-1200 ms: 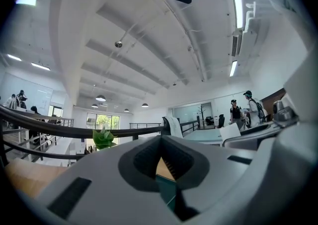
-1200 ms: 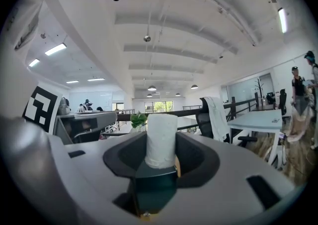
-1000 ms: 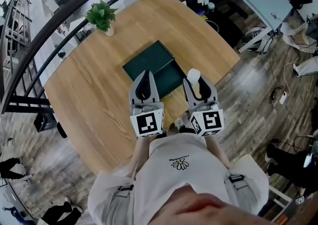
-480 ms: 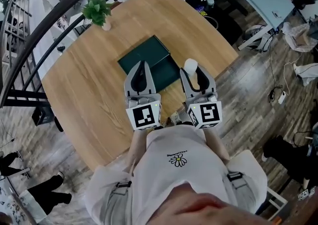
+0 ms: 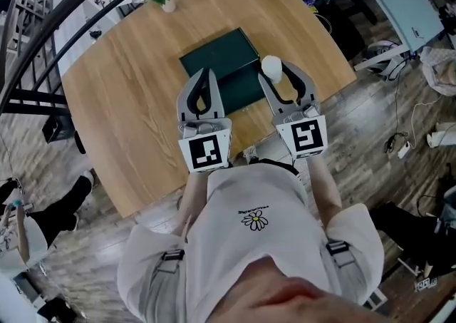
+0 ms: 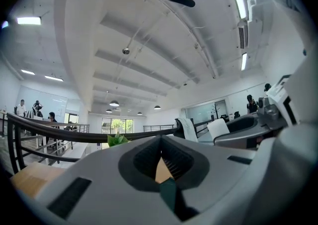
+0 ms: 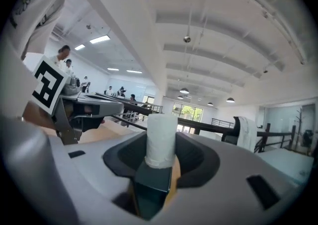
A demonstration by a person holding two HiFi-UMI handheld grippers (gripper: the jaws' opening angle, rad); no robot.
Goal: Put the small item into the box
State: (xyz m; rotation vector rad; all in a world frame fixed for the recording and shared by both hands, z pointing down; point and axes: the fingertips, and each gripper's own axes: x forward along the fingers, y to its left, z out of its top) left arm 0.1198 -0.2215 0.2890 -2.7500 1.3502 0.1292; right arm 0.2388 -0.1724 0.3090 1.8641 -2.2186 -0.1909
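1. My right gripper (image 5: 279,72) is clamped on the small white roll (image 7: 160,139). The jaws pinch its lower part and most of it stands up above them.
2. My left gripper (image 5: 203,73) is closed on nothing. It hangs over the near edge of the dark green box (image 5: 221,54), just beside the right one.
3. From above, the roll sits at the box's right edge rather than over its middle. I cannot tell how high it is above the box.
4. Main risk: if I let go here, the roll could catch the rim and drop onto the tabletop (image 5: 128,100). It is round, so it might run toward the near edge and fall to the floor.
5. The grip is low on a tall, soft-looking roll, so a quick swing or tilt could lever it out of the jaws. Squeezing harder could crush it.
6. I cannot tell how much of the box is open, so lowering blind could knock the roll against a wall or the lid.
7. The two grippers are close, and moving sideways could bump them together.
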